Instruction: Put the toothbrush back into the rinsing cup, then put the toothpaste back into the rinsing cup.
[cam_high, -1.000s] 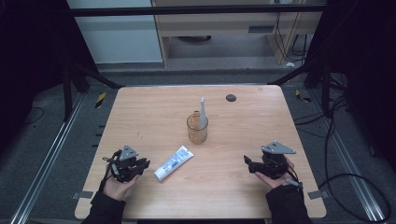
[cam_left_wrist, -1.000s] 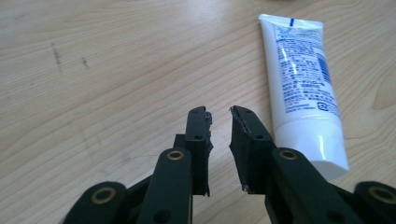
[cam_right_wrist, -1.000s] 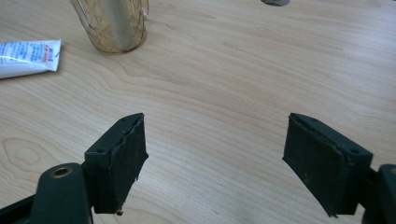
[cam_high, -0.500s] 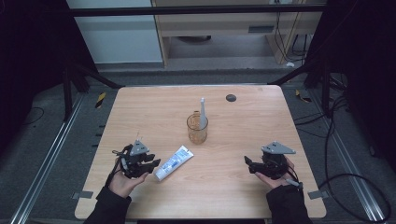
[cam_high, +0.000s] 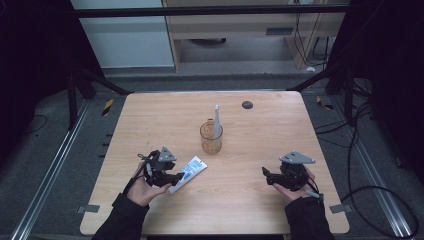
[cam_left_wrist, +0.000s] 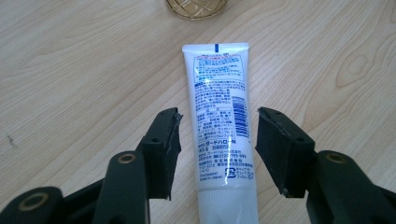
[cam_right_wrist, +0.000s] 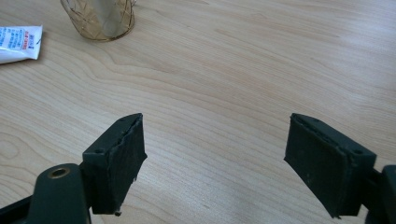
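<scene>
A white toothpaste tube lies flat on the wooden table, left of centre. My left gripper has its jaws on either side of the tube's cap end. The jaws have just been opening, and a gap shows on each side, so the pads are not pressing on the tube. My right gripper rests open at the table's right front with bare wood between its jaws. The tube's flat end also shows far off in the right gripper view.
An amber glass cup stands at mid-table with a slim white item upright in it. A small dark round object lies near the far edge. Metal rails and cables run along the floor on both sides.
My left hand has moved right, up to the tube, and its jaws have opened around the tube's near end. The right hand and gripper have stayed put.
</scene>
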